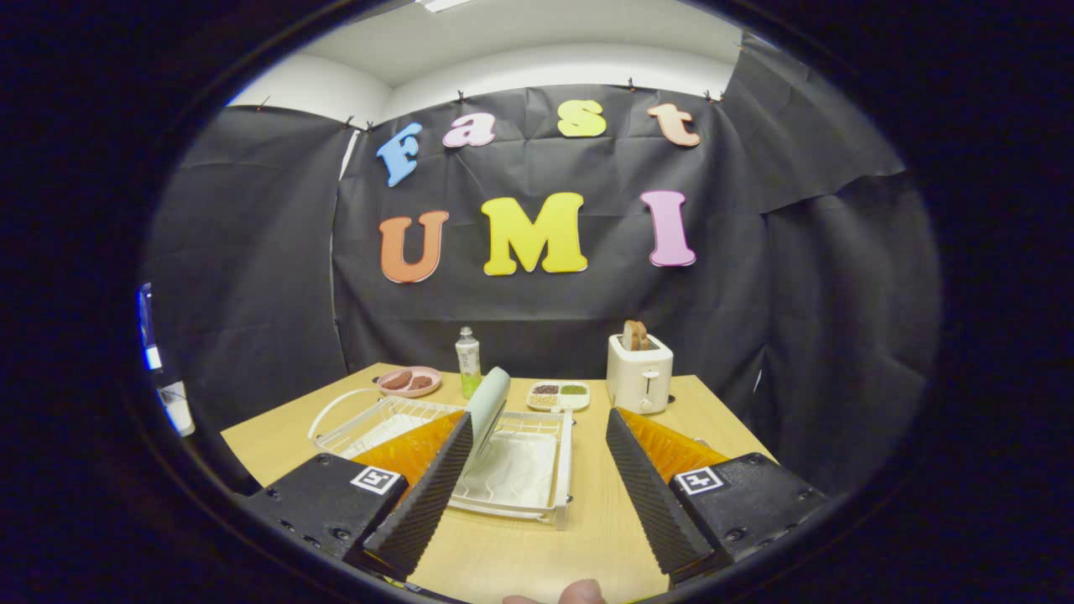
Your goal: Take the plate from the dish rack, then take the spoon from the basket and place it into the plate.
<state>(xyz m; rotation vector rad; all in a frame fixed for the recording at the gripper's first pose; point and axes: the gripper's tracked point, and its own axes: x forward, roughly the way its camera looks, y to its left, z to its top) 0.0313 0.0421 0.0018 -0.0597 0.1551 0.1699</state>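
A pale green plate (489,408) stands on edge in the white wire dish rack (550,497) on the wooden table. Its lower part is hidden behind my left finger. My gripper (537,424) is open, with its fingers wide apart and nothing between them. The left fingertip sits just beside the plate, and the right finger (642,478) is over bare table to the right of the rack. A white handle loop (329,411) curves up at the rack's left end. I cannot make out the spoon or the basket.
Beyond the rack stand a pink plate with brown food (409,381), a small bottle (468,362), a white divided tray of grains (558,395) and a white toaster (639,372) holding bread. A fingertip (579,592) shows below the fingers.
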